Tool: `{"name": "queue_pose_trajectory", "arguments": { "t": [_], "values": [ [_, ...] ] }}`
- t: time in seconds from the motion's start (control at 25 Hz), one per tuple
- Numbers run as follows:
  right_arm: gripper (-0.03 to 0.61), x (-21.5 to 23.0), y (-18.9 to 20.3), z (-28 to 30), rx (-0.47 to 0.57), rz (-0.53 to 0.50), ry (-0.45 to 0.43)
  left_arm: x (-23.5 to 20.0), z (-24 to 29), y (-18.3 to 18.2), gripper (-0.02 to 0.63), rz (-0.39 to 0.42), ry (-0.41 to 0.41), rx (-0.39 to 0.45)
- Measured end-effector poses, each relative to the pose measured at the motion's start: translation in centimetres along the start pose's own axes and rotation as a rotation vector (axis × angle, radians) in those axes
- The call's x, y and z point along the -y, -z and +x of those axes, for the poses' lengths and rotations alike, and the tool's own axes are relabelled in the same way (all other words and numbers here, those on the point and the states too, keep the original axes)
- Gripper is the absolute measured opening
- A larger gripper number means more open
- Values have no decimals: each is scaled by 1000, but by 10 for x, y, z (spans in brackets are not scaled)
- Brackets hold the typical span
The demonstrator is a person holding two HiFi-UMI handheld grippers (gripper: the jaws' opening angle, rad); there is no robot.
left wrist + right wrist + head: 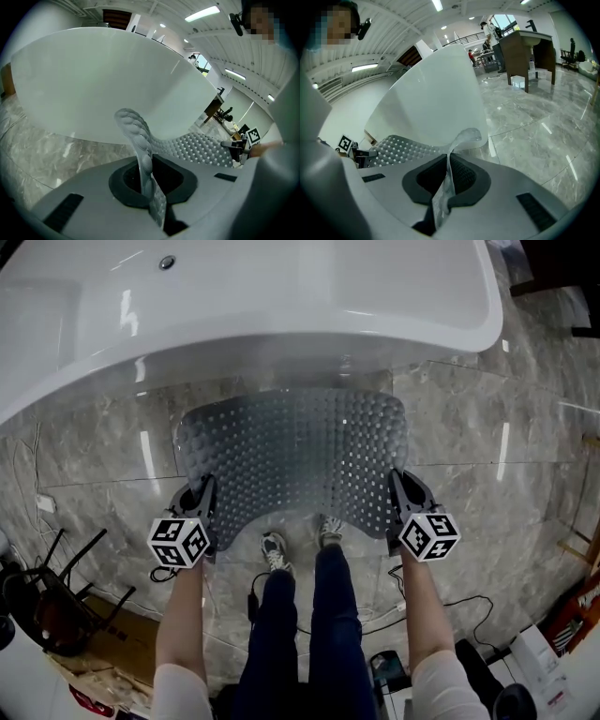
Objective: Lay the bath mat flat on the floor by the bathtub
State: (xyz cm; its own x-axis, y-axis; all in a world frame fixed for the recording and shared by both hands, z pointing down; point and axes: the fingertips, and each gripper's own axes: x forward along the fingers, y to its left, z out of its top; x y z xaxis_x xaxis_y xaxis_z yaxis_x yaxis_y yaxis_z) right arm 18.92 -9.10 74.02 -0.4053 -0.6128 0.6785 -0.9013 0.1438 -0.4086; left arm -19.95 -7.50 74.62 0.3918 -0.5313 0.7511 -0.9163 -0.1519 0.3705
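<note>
A grey translucent bath mat [295,457] studded with small bumps and holes hangs spread out above the marble floor, just in front of the white bathtub [234,306]. My left gripper [202,495] is shut on the mat's near left edge, and my right gripper [397,491] is shut on its near right edge. In the left gripper view the mat [140,140] runs pinched between the jaws and curls up past them. The right gripper view shows the mat's thin edge [457,145] clamped the same way, with the tub [431,103] close behind.
The person's legs and shoes [274,551] stand under the mat's near edge. A dark stool [47,601] lies at the lower left, cables and boxes [544,652] at the lower right. A dark wooden table [525,51] stands far off on the glossy floor.
</note>
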Motion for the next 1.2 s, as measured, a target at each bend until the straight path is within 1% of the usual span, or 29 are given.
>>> {"name": "queue_pose_trajectory", "arguments": {
  "t": [0.48, 0.8, 1.2],
  "values": [
    [40, 25, 31, 50, -43, -46, 7, -16, 57, 27, 44, -3, -7, -34],
    [40, 38, 43, 61, -46, -47, 26, -22, 72, 34, 44, -15, -25, -32],
    [40, 51, 54, 85, -43, -70, 22, -41, 92, 52, 44, -30, -59, -33]
  ]
}}
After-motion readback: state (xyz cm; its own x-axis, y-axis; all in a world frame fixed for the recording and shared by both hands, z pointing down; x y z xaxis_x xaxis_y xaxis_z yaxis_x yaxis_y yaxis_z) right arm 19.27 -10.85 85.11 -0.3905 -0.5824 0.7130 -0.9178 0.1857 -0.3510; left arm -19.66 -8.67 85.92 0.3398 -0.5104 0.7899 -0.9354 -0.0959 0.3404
